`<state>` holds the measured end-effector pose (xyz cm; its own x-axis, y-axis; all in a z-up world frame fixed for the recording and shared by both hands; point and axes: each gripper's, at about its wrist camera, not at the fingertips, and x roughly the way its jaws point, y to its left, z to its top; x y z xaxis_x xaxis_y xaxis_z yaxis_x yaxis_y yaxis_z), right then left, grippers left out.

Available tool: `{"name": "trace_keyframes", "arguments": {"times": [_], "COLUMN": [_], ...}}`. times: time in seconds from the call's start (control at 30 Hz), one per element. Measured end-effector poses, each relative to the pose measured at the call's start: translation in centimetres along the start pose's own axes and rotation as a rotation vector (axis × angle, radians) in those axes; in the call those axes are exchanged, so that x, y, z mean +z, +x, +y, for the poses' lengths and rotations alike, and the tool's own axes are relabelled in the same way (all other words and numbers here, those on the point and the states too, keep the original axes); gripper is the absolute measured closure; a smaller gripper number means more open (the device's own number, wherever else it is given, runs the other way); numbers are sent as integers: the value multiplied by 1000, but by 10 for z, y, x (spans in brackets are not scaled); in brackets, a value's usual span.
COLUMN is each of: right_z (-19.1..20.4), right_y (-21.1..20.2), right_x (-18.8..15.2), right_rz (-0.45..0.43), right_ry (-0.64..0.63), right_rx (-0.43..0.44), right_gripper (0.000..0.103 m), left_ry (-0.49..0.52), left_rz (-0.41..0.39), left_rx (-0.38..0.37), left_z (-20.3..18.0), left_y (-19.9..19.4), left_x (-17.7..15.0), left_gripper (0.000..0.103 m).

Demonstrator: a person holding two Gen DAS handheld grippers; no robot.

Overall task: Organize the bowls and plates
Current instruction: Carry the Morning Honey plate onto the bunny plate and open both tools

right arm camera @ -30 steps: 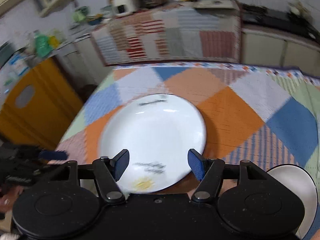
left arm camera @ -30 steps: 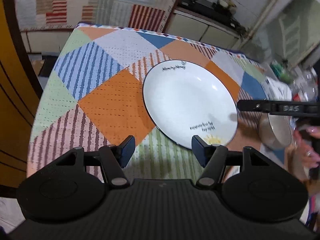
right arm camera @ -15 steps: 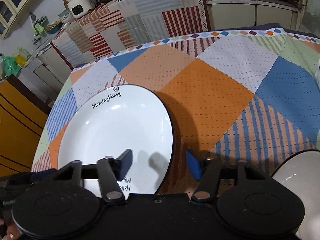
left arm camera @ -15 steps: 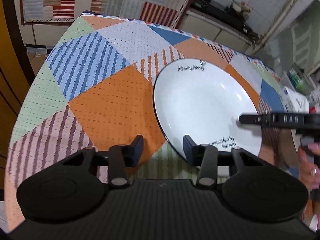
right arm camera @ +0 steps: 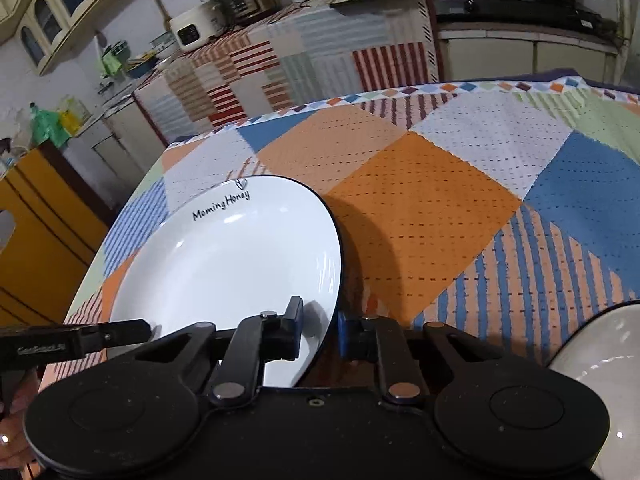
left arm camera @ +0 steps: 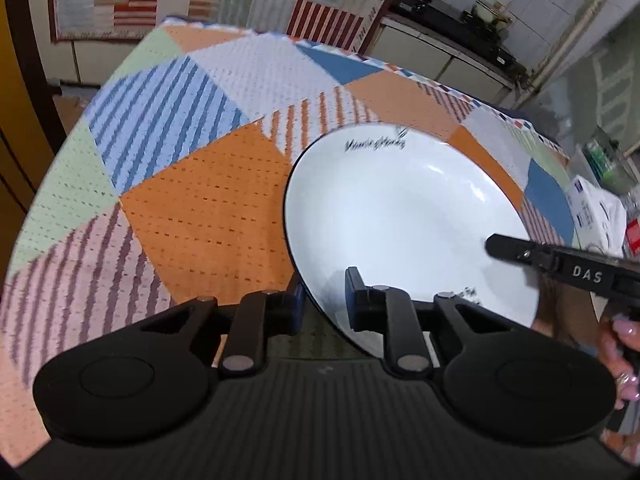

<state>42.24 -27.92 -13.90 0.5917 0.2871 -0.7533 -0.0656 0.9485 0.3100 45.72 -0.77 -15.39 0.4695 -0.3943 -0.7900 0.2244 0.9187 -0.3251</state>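
A white plate with a dark rim and "Morning Honey" lettering is tilted above the patchwork tablecloth. My left gripper is shut on its near left rim. My right gripper is shut on the plate's near right rim. Each gripper's finger shows in the other view: the right one over the plate, the left one at the plate's left edge. A white bowl sits at the lower right of the right wrist view.
The table's left edge drops off beside a yellow cabinet. A counter draped in patchwork cloth stands behind the table. White boxes lie off the far right corner.
Both grippers moved in and closed on opposite sides of the plate's near rim. The plate now tilts up off the cloth.
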Motion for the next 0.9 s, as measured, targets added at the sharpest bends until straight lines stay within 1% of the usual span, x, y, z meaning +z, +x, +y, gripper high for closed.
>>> {"name": "trace_keyframes", "arguments": {"times": [0.1, 0.23, 0.37, 0.5, 0.6, 0.7, 0.83, 0.9], "right_z": [2, 3, 9, 14, 13, 12, 14, 12], "right_y": [-17, -52, -87, -126, -151, -170, -184, -189], "right_x": [-2, -12, -26, -43, -59, -76, -98, -110], "right_rz": [-7, -57, -93, -112, -114, -101, -67, -54], "right_ry": [-9, 1, -9, -23, -17, -33, -50, -43], "right_rx": [12, 49, 57, 66, 81, 78, 68, 67], "right_gripper": [82, 82, 82, 81, 81, 81, 81, 80], "left_ry": [28, 77, 104, 134, 146, 121, 100, 123], "left_rz": [-19, -75, -86, -109, -118, -98, -66, -40], "left_rx": [-15, -7, -2, -5, -4, -9, -22, -18], "left_z": [-9, -27, -46, -67, -80, -88, -90, -94], "left_y": [-22, -56, -90, -120, -136, -142, -146, -145], "left_x": [-3, -15, -26, -43, -62, -83, -106, -114], "left_gripper": [84, 84, 84, 84, 84, 84, 83, 83]}}
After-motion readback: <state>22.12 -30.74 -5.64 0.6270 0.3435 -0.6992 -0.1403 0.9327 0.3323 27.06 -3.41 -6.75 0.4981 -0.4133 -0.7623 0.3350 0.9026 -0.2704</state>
